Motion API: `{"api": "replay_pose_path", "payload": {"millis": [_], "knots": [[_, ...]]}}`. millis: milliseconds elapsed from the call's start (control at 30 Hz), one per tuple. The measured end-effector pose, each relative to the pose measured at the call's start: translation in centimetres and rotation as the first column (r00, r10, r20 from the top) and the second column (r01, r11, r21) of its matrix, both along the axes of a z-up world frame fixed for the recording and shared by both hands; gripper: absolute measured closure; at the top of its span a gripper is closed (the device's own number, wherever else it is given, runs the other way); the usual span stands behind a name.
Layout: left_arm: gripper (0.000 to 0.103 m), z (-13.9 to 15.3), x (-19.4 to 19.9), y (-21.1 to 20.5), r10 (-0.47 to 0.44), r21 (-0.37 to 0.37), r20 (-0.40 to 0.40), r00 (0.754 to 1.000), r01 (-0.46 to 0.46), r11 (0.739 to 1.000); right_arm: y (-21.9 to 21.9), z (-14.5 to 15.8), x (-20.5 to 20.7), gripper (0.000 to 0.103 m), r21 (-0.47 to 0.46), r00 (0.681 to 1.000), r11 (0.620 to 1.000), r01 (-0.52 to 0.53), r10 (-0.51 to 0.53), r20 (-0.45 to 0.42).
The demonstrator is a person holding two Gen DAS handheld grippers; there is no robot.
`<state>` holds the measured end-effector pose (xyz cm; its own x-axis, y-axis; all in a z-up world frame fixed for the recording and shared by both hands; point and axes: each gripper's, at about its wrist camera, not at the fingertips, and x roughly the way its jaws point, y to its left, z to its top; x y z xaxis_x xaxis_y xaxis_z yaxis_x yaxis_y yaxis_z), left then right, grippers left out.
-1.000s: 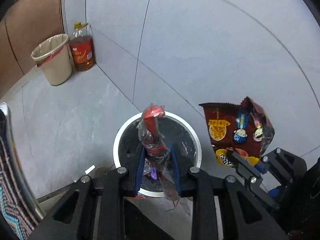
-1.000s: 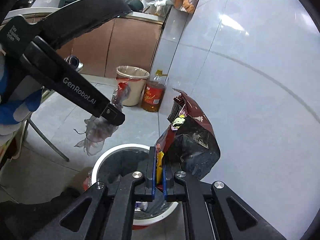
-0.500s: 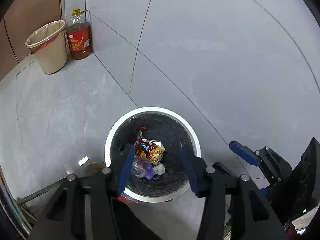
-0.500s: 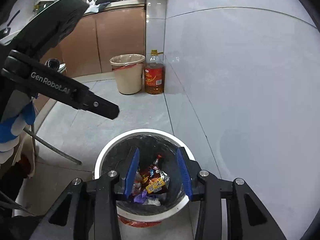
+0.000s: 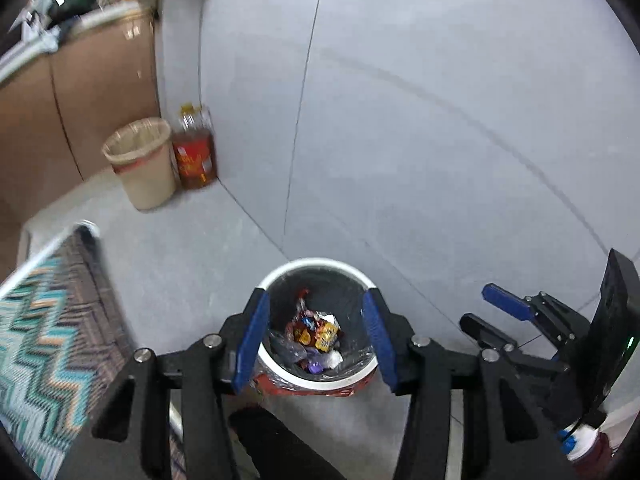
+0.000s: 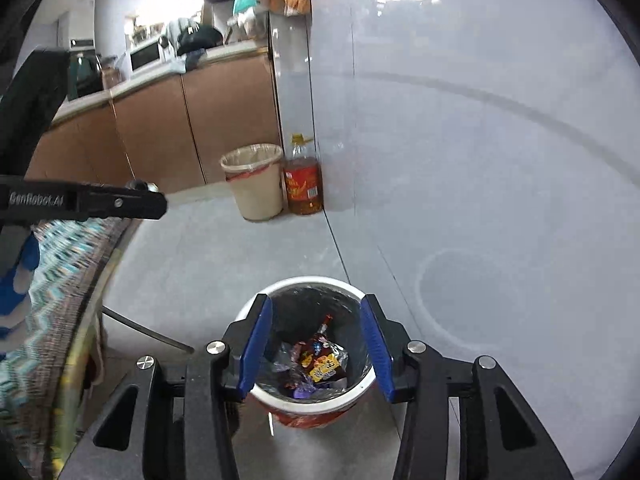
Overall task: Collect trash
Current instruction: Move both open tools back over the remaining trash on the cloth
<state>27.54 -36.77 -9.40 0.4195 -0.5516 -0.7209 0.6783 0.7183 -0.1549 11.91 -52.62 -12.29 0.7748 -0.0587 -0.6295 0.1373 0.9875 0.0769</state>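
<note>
White-rimmed bin (image 5: 280, 372) w/ black liner seen near, on floor by wall; snack wrappers (image 6: 318, 362) lie inside at bottom. Left gripper (image 5: 316, 336) held above bin, fingers spread apart, nothing gripped; right gripper (image 6: 316, 342) likewise, apart and empty. Far left: beige bin (image 6: 256, 182) w/ liner, contents not seen; oil bottle (image 6: 303, 184) just beside it at corner.

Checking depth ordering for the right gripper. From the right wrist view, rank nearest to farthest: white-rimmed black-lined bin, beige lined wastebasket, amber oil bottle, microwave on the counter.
1. White-rimmed black-lined bin: just beyond and below the open right gripper.
2. Beige lined wastebasket and amber oil bottle: side by side against the wall corner, too close to call.
3. Microwave: on the counter, far left.
</note>
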Motion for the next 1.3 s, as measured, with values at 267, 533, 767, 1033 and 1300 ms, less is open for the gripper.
{"api": "replay_pose_path", "payload": {"millis": [267,533,767,1033,1300], "knots": [[0.056,5.9,-6.9,6.8,-0.032,-0.027,0.102,0.994,0.035,0.999,3.6,7.3,-5.2,0.054,0.014,0.992,0.999,-0.036,0.034,0.119],[0.056,9.5,-10.7,16.8,0.094,-0.051,0.198,0.976,-0.086,0.995,9.7,12.8,-8.8,0.053,0.034,0.96,0.986,-0.163,0.151,0.235],[0.056,9.7,-11.0,26.5,0.256,-0.083,0.2,0.946,-0.244,0.966,15.6,15.0,-8.2,0.053,0.013,0.926,0.961,-0.276,0.263,0.272],[0.049,8.0,-10.0,37.0,0.398,-0.092,0.146,0.905,-0.389,0.917,20.1,15.2,-6.1,0.05,0.005,0.909,0.941,-0.338,0.325,0.261],[0.042,3.0,-6.9,45.5,0.536,-0.102,-0.039,0.843,-0.537,0.837,25.9,14.4,-2.6,0.05,-0.009,0.881,0.901,-0.433,0.426,0.205]]}}
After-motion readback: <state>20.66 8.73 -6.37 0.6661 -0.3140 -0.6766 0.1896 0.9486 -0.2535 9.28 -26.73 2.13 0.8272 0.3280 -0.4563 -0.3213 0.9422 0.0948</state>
